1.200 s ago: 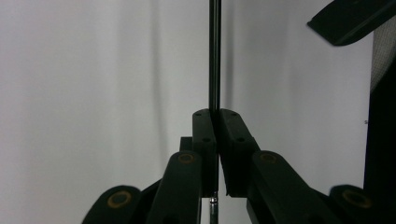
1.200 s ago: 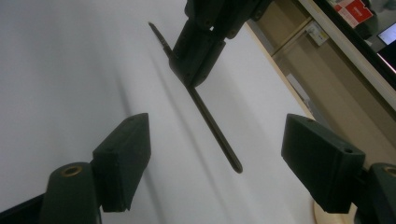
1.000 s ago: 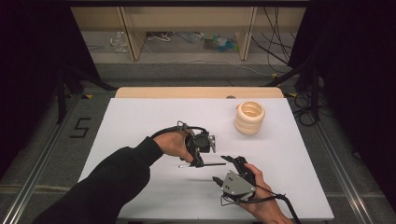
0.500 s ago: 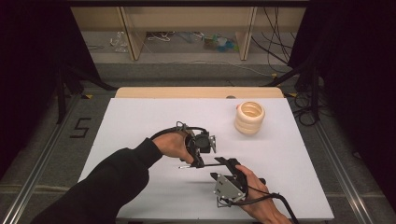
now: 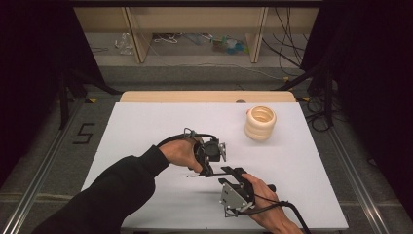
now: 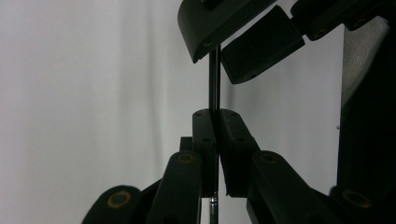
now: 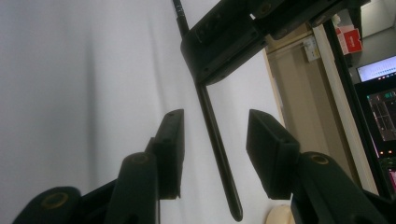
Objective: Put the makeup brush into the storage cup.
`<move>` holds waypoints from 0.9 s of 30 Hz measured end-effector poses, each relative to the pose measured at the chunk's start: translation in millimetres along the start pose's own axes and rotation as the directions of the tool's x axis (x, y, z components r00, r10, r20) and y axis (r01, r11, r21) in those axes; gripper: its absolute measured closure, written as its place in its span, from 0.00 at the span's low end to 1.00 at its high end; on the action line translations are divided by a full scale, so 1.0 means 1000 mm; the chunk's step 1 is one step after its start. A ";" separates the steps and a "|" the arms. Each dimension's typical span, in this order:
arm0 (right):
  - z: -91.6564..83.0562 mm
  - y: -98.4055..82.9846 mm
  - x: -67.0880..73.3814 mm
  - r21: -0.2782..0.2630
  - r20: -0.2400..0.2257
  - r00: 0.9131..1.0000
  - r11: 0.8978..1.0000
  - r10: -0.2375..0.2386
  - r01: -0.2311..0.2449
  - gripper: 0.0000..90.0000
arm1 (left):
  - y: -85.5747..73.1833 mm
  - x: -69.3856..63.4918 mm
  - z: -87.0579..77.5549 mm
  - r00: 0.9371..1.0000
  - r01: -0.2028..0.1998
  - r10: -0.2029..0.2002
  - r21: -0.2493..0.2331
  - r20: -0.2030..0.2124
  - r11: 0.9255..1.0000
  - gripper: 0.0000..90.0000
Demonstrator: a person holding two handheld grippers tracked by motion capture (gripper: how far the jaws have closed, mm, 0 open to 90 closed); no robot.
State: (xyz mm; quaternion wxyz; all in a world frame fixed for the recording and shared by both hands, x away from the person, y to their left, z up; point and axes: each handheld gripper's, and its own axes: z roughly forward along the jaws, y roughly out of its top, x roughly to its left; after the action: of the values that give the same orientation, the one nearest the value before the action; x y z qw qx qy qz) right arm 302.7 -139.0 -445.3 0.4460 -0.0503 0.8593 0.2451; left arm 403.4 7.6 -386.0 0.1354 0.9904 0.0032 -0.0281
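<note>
White table [image 5: 146, 126], dark room, grey floor [image 5: 44, 146] — left tongs [image 5: 210, 171] clamping thin black rod [image 6: 214, 79], right tongs [image 5: 234, 171] closing, not touching.

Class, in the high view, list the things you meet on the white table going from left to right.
left gripper → thin black rod → right gripper → stack of cream rings

I see wide free room on the white table [image 5: 146, 126] at left and far side. Only the stack of rings [image 5: 260, 123] stands at far right, well apart from my grippers.
</note>
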 end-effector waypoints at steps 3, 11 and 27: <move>-0.001 0.002 0.003 0.013 -0.001 1.000 1.000 0.024 -0.024 0.68 | 0.000 -0.001 0.000 1.000 0.004 -0.004 0.000 0.004 1.000 0.95; 0.000 0.004 0.001 0.022 0.004 0.998 0.997 -0.069 0.069 0.74 | 0.002 -0.002 0.001 1.000 0.004 -0.004 -0.005 0.005 1.000 0.95; 0.002 0.009 0.003 0.040 -0.011 0.993 0.993 -0.115 0.115 0.81 | 0.003 -0.004 0.002 1.000 0.008 -0.008 -0.012 0.011 1.000 0.95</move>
State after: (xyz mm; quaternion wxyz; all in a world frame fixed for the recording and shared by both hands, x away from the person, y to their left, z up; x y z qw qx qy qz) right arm 299.4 -129.6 -445.0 0.4568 -0.0916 0.8617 0.2012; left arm 399.7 4.3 -387.0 0.1412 0.9894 0.0064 -0.0343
